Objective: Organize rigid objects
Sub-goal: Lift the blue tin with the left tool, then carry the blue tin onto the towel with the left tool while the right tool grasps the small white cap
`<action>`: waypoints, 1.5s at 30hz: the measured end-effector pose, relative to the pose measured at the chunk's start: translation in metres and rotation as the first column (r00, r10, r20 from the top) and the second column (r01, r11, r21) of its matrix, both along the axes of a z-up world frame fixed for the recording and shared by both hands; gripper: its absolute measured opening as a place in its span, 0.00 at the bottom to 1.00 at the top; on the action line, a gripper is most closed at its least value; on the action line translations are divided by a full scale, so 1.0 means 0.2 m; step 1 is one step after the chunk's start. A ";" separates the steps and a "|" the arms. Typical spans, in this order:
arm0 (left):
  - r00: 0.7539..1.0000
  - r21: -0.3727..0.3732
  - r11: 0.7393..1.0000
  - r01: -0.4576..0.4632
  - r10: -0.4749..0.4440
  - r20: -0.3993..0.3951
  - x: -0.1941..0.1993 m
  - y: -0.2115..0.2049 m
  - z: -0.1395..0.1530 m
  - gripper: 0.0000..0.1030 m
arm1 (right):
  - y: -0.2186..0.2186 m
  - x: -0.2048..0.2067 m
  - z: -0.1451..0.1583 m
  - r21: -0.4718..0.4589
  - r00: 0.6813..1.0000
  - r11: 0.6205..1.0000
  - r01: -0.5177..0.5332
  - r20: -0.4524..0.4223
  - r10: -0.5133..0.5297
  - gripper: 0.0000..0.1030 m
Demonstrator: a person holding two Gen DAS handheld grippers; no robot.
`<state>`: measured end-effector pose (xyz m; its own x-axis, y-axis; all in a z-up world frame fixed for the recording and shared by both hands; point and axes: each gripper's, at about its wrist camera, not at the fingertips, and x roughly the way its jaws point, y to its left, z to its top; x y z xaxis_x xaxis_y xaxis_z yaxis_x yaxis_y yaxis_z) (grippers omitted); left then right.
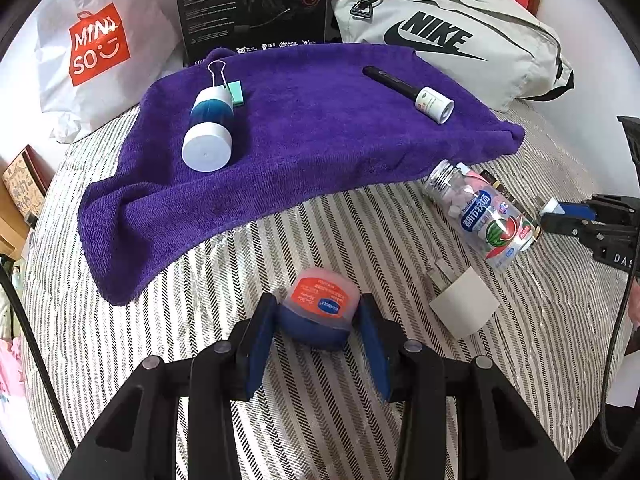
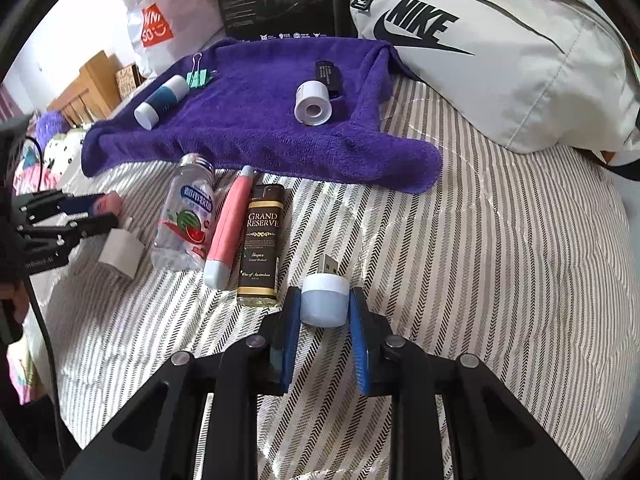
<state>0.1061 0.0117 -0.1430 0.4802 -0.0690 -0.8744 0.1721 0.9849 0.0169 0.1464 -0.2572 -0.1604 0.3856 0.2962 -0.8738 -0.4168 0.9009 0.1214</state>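
Observation:
My left gripper [image 1: 316, 320] is shut on a small blue jar with a red lid [image 1: 320, 312], just above the striped bed in front of the purple towel [image 1: 300, 128]. My right gripper [image 2: 324, 304] is shut on a light blue USB device [image 2: 325, 298] with its plug pointing forward. On the towel lie a blue-and-white bottle [image 1: 210, 130], a green binder clip [image 1: 234, 90] and a black-and-white tube [image 1: 412, 92]. A clear candy bottle [image 2: 186, 220], a pink tube [image 2: 228, 228] and a black Grand Reserve lighter [image 2: 260, 244] lie on the bed.
A white card box [image 1: 464, 308] lies on the bed right of my left gripper. Behind the towel stand a Miniso bag [image 1: 96, 48], a black box [image 1: 252, 4] and a grey Nike bag [image 1: 452, 32]. The striped bedding [image 2: 480, 260] spreads right.

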 end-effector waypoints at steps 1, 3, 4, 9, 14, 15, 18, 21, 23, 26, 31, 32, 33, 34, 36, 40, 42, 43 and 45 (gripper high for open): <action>1.000 0.001 1.000 -0.003 0.003 0.002 0.00 0.01 0.00 0.39 | 0.00 0.00 0.01 0.003 1.000 1.000 0.004 0.000 -0.004 0.23; 1.000 -0.009 1.000 -0.009 0.009 0.005 -0.01 0.02 0.01 0.39 | 0.00 0.00 0.03 0.008 1.000 1.000 0.006 0.002 -0.006 0.23; 1.000 -0.019 1.000 -0.013 0.013 0.007 -0.01 0.04 0.02 0.39 | 0.00 0.01 0.05 0.013 1.000 1.000 0.005 0.003 -0.005 0.23; 0.999 -0.072 0.997 -0.033 0.035 0.028 -0.03 0.10 0.06 0.39 | 0.03 0.02 0.11 0.037 1.000 0.999 -0.001 0.003 0.001 0.23; 0.998 -0.094 0.995 -0.038 0.042 0.047 -0.05 0.14 0.11 0.39 | 0.08 0.01 0.17 0.056 1.000 0.998 -0.016 0.012 0.016 0.23; 0.998 -0.095 0.995 -0.039 0.044 0.052 -0.05 0.15 0.12 0.39 | 0.09 0.01 0.17 0.059 1.000 0.998 -0.022 0.016 0.021 0.23; 0.997 -0.099 0.994 -0.044 0.050 0.059 -0.05 0.17 0.14 0.39 | 0.13 0.02 0.19 0.069 0.999 0.997 -0.034 0.016 0.033 0.23; 0.996 -0.098 0.994 -0.047 0.054 0.071 -0.04 0.18 0.16 0.39 | 0.15 0.03 0.21 0.073 0.999 0.996 -0.045 0.022 0.043 0.23; 0.995 -0.099 0.994 -0.048 0.056 0.080 -0.04 0.18 0.18 0.39 | 0.17 0.03 0.23 0.081 0.998 0.995 -0.056 0.025 0.054 0.23; 0.993 -0.095 0.994 -0.046 0.056 0.105 -0.03 0.19 0.23 0.39 | 0.19 0.04 0.26 0.086 0.997 0.994 -0.070 0.034 0.068 0.23; 0.988 -0.089 0.995 -0.039 0.052 0.143 0.02 0.20 0.31 0.39 | 0.23 0.11 0.30 0.088 0.996 0.993 -0.083 0.049 0.078 0.23; 0.988 -0.088 0.995 -0.038 0.051 0.148 0.04 0.20 0.31 0.39 | 0.24 0.13 0.30 0.091 0.996 0.992 -0.082 0.048 0.078 0.23; 0.988 -0.089 0.995 -0.035 0.048 0.146 0.07 0.20 0.32 0.39 | 0.24 0.14 0.30 0.092 0.996 0.992 -0.081 0.051 0.077 0.23; 0.988 -0.086 0.996 -0.036 0.048 0.147 0.08 0.20 0.32 0.39 | 0.25 0.16 0.30 0.093 0.996 0.993 -0.079 0.051 0.075 0.23; 0.988 -0.082 0.996 -0.038 0.050 0.143 0.13 0.21 0.32 0.39 | 0.25 0.20 0.30 0.093 0.996 0.993 -0.076 0.045 0.072 0.23; 0.990 -0.092 0.994 -0.051 0.062 0.130 0.23 0.24 0.29 0.39 | 0.26 0.29 0.27 0.087 0.997 0.994 -0.069 0.034 0.066 0.23; 0.991 -0.082 0.995 -0.057 0.067 0.116 0.28 0.25 0.26 0.39 | 0.27 0.33 0.26 0.082 0.997 0.994 -0.070 0.028 0.068 0.23; 0.991 -0.081 0.995 -0.062 0.071 0.111 0.29 0.26 0.25 0.39 | 0.28 0.35 0.24 0.073 0.997 0.995 -0.069 0.024 0.068 0.23; 0.992 -0.077 0.994 -0.073 0.081 0.095 0.33 0.29 0.21 0.39 | 0.28 0.39 0.22 0.066 0.998 0.996 -0.067 0.011 0.067 0.23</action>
